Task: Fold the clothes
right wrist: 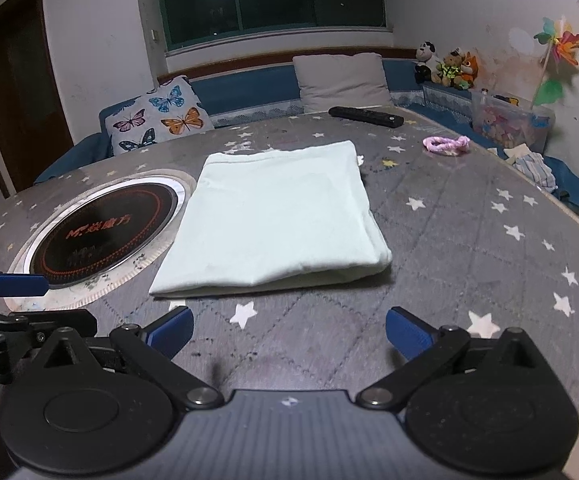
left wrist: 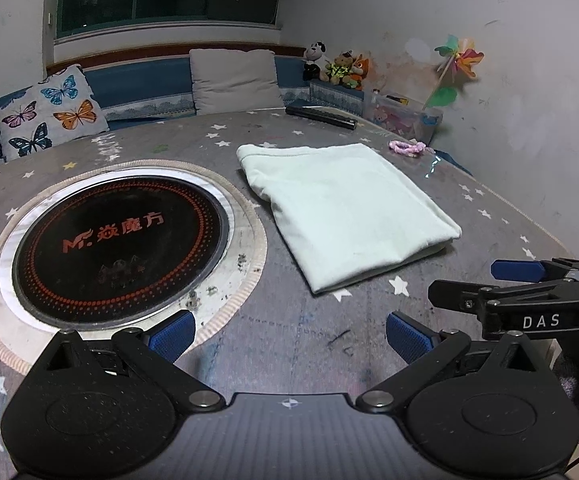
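Both my grippers, left [left wrist: 289, 334] and right [right wrist: 289, 330], are spread wide and hold nothing, hovering over the near table [right wrist: 469, 232]. The cloth [right wrist: 277, 216] lies folded mid-table, just right of the cooktop [left wrist: 119, 242], apart from my fingers. Risk: nudging its near edge would spring the layers open; dragging it left puts it on the cooktop.

Folded cloth [right wrist: 277, 216] beyond empty, wide-spread tool [right wrist: 289, 334]
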